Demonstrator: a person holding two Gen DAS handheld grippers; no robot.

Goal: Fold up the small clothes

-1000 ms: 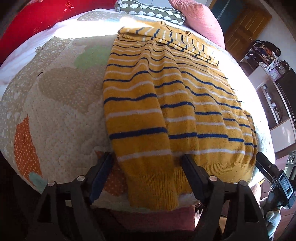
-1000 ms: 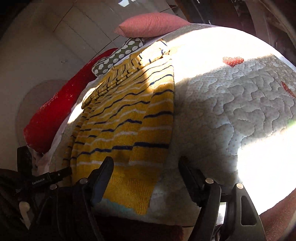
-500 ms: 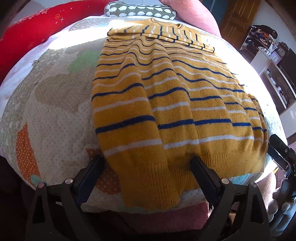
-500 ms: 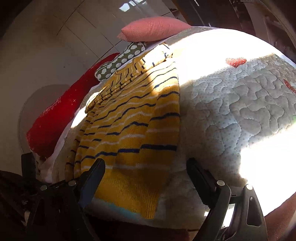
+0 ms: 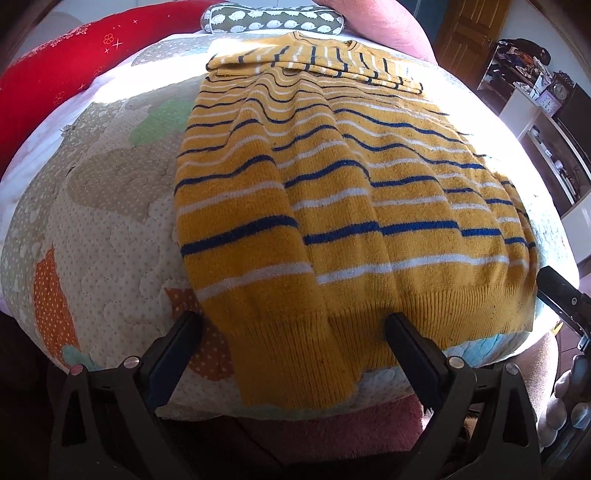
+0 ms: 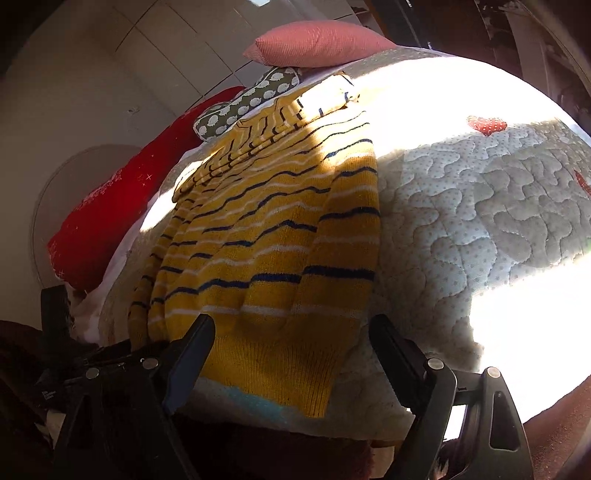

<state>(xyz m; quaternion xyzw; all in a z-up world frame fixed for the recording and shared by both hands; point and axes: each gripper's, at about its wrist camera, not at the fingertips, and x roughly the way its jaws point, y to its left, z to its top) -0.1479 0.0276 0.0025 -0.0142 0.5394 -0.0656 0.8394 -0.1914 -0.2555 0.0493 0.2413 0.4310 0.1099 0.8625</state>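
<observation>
Sunlit on the quilted bed (image 5: 110, 258) lay the striped sweater (image 5: 332, 206), both tongs (image 5: 291, 332) (image 6: 291, 336) just opened wide at its hem (image 5: 303, 354), seemingly poised for gripping and folding upward next.

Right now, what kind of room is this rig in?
Most likely a bedroom: the sweater lies on a quilt spread over what looks like a bed, pillows sit at its far end, and a wooden door stands behind.

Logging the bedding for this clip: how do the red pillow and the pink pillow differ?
The red pillow is long, bright red with small white star marks; the pink pillow is shorter, plain and ribbed. The red one lies along the bed's side, the pink one beyond the sweater's collar. Both lie on the bed, clear of the sweater.
</observation>
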